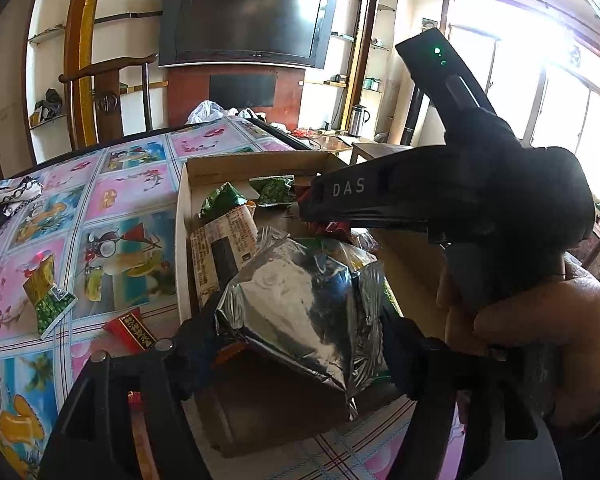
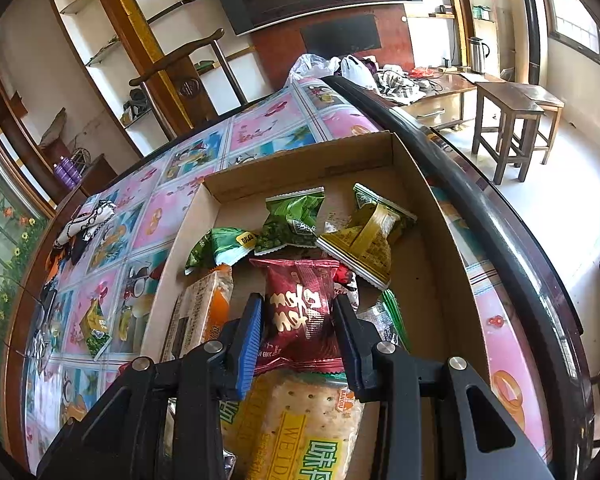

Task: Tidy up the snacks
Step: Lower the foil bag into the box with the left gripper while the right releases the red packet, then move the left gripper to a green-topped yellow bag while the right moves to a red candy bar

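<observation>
Dark red foil snack packet (image 2: 304, 316) clamped between right gripper (image 2: 298, 332) jaws over brown cardboard box (image 2: 428, 208) on bench; crinkled silver foil bag (image 1: 300, 304) between left gripper (image 1: 296, 344) jaws, grip unclear.

Patterned tablecloth table (image 2: 260, 128) bearing cardboard box (image 2: 300, 160), loose snack packets (image 1: 50, 300)

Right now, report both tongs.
Left tongs: around the silver packet; grip cannot be told.
Right tongs: closed on the red packet.
</observation>
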### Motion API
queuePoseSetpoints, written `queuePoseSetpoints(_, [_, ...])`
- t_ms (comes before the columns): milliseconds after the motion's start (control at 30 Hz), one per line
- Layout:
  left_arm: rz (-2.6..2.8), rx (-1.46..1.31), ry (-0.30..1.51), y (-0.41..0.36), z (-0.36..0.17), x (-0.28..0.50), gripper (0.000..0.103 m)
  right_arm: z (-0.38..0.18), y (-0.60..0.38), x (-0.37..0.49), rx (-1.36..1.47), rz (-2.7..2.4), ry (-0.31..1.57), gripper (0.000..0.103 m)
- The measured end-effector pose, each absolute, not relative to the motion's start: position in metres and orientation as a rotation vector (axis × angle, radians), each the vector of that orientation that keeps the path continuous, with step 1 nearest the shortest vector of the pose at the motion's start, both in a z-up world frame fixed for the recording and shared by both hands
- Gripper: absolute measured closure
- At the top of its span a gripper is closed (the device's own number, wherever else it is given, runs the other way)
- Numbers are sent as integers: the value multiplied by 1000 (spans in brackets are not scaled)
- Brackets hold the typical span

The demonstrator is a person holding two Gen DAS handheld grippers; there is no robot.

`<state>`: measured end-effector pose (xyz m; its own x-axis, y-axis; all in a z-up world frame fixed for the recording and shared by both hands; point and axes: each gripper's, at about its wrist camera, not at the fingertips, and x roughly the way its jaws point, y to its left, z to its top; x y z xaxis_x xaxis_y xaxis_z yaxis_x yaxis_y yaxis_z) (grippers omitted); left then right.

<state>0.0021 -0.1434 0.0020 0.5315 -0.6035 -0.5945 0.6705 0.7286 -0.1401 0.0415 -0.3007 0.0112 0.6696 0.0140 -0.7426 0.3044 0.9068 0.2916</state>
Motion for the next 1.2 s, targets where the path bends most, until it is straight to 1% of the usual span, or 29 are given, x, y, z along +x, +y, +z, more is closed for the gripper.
queuePoseSetpoints(100, [-762, 110, 666, -143, 2, 2, 28, 12, -302, 40, 424, -164, 823, 63])
queuePoseSetpoints(200, [-761, 110, 661, -143, 3, 1, 26, 14, -303, 39, 430, -159, 815, 58])
queuePoseSetpoints(267, [-762, 109, 650, -141, 5, 0, 25, 18, -302, 36, 431, -153, 794, 54])
queuePoseSetpoints(367, [-765, 96, 637, -139, 10, -1, 22, 24, -300, 33, 427, -154, 758, 50])
queuePoseSetpoints(867, [-702, 47, 561, -104, 38, 13, 20, 40, -299, 23, 436, -170, 637, 50])
queuePoseSetpoints(1067, [-573, 52, 533, -62, 53, 39, 20, 46, -292, 21, 401, -154, 597, 50])
queuePoseSetpoints(1200, [-450, 7, 605, -18, 48, 75, 18, 49, -286, 20, 387, -124, 573, 49])
